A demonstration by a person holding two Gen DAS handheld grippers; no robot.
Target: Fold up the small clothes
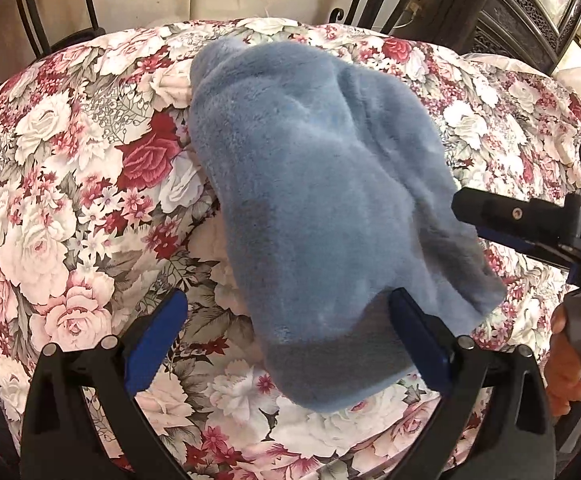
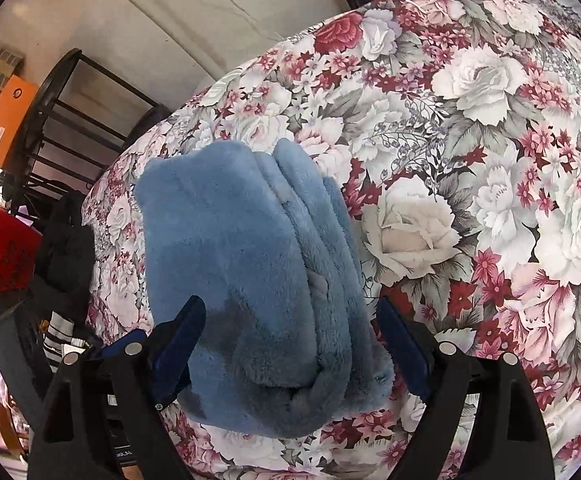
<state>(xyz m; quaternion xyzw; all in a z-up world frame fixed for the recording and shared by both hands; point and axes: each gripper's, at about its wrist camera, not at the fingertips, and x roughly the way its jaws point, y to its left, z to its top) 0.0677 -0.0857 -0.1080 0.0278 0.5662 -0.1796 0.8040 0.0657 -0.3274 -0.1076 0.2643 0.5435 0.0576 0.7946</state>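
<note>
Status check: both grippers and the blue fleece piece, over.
Left gripper open, right gripper open, neither clamping. Blue fleece garment lies folded on the floral cover, between both sets of fingers. Nothing in the way.

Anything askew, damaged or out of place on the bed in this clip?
Nothing stands out. The folded blue garment lies in a neat bundle on the floral bedspread, with no visible tears or stains; the darker patches look like shadows.
</note>
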